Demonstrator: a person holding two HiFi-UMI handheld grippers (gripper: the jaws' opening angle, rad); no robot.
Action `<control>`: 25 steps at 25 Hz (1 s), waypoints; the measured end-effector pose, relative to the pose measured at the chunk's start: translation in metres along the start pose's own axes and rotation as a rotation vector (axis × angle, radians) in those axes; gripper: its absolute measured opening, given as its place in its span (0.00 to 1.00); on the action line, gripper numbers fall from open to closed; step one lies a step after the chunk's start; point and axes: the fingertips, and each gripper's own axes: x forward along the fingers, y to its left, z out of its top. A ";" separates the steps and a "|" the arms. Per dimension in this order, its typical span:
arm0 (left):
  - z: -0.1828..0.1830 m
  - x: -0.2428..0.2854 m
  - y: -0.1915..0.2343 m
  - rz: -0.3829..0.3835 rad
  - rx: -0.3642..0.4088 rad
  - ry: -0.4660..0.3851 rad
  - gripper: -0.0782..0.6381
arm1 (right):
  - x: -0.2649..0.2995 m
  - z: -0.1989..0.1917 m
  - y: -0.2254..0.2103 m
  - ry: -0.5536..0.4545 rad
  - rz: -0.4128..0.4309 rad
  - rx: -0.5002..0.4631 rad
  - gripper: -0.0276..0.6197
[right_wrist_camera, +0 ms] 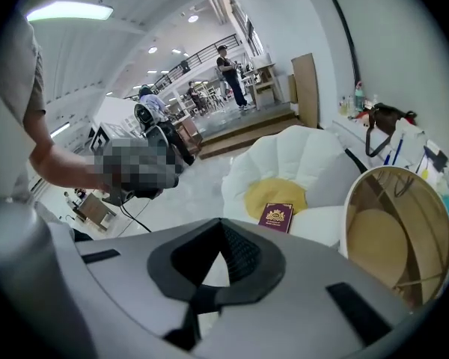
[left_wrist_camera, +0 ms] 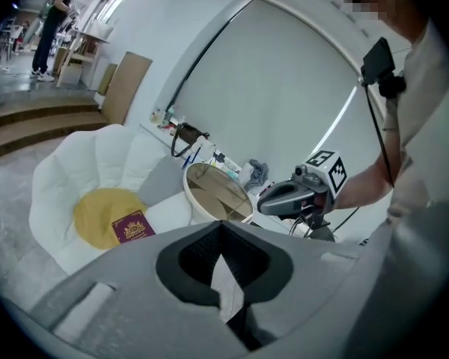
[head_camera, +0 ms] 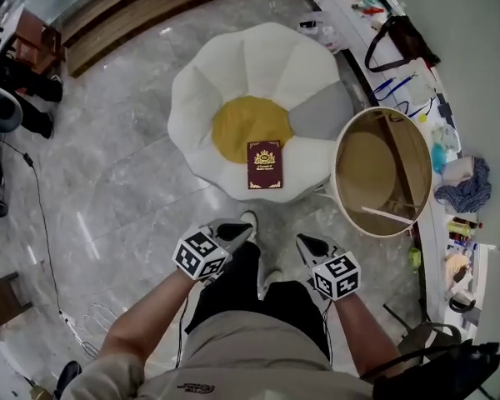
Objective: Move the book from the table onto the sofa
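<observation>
Now finds book (head_camera: pixel 265 164) flat near front lip of sofa (head_camera: pixel 208 82), well apart from left gripper (head_camera: pixel 233 230) and right gripper (head_camera: pixel 310 246), both with fingers (left_wrist_camera: pixel 192 263) closed on nothing; risks slipping off that sloping lip if nudged; leaves cover print too small to read.

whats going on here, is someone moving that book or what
A person stands facing a white flower-shaped sofa with a yellow centre, with tongs in each hand. The dark red book with gold print lies flat on the sofa's seat, so the move looks done. The round white-rimmed table beside it carries no book. The left tongs and right tongs are both shut and empty, held low, well clear of the book.
</observation>
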 end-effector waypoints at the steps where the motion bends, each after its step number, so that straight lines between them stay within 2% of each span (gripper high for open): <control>1: 0.001 -0.008 -0.019 -0.001 0.006 -0.014 0.12 | -0.014 -0.003 0.009 -0.014 0.002 0.002 0.06; 3: 0.002 -0.020 -0.058 -0.009 0.021 -0.036 0.12 | -0.045 -0.008 0.025 -0.052 0.010 -0.001 0.06; 8: 0.003 -0.037 -0.152 -0.031 0.068 -0.085 0.12 | -0.119 -0.016 0.059 -0.153 0.027 -0.075 0.06; 11: 0.010 -0.046 -0.204 -0.056 0.135 -0.131 0.12 | -0.161 -0.018 0.079 -0.206 0.032 -0.117 0.06; 15: 0.003 -0.051 -0.267 -0.050 0.190 -0.151 0.12 | -0.214 -0.035 0.108 -0.256 0.034 -0.169 0.06; 20: -0.014 -0.058 -0.331 -0.060 0.229 -0.179 0.12 | -0.262 -0.064 0.141 -0.310 0.031 -0.196 0.06; 25: -0.034 -0.064 -0.367 -0.066 0.239 -0.169 0.12 | -0.286 -0.085 0.162 -0.329 0.036 -0.208 0.06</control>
